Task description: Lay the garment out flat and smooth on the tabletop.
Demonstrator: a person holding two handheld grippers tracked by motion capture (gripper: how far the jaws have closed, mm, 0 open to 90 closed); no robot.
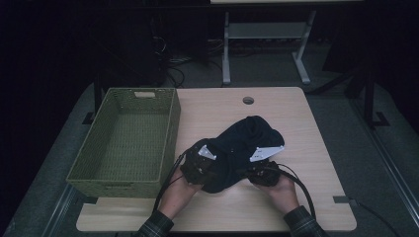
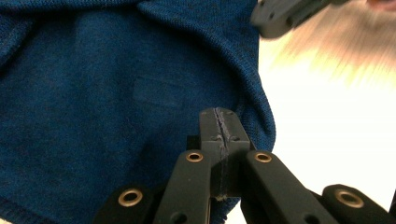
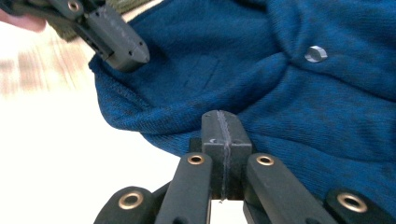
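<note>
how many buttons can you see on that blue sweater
1. A small silvery button sits on the blue sweater, upper right in the right gripper view. Folds of the bunched fabric may hide others.

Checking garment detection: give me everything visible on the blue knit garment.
The garment is dark blue, a fine knit with ribbed hems, lying crumpled in a loose heap on the wooden table, right of the green woven basket. A small pale button sits on it where folds meet, and a faint rectangular patch shows in the knit. The left gripper and right gripper are at its near edge, jaws closed together; whether either pinches fabric can't be told.
</note>
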